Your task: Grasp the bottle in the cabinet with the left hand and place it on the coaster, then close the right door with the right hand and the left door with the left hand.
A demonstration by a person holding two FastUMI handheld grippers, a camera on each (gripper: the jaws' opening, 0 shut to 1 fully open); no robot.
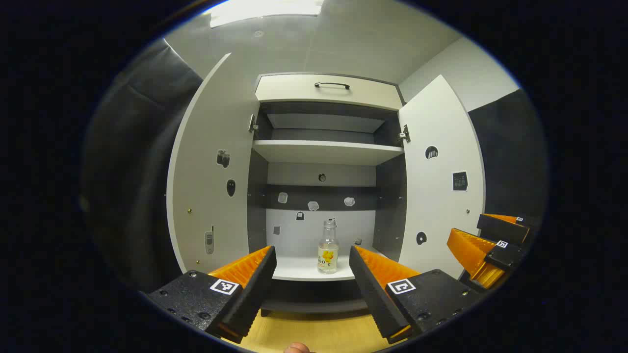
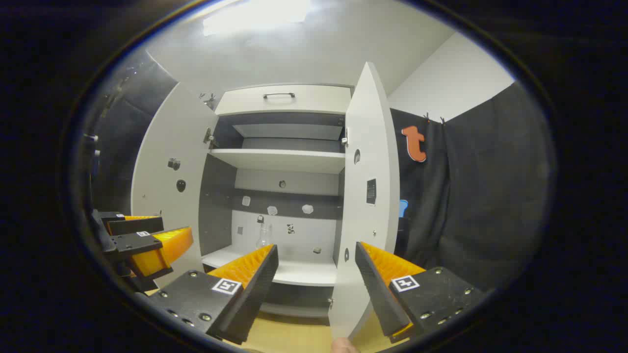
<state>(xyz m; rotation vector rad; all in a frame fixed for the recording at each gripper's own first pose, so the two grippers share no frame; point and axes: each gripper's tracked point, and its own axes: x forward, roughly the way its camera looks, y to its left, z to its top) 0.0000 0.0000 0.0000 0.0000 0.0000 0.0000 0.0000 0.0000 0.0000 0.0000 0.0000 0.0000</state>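
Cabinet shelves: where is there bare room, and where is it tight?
The upper shelf is bare from wall to wall. The lower shelf is free left of the bottle. Tightest is the stretch between the bottle and the cabinet's right wall.

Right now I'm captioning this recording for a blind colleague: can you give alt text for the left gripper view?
A clear bottle stands upright on the lower shelf of an open cabinet, framed between the open fingers of the left gripper. Both cabinet doors are swung wide, and the right gripper shows at the right edge.
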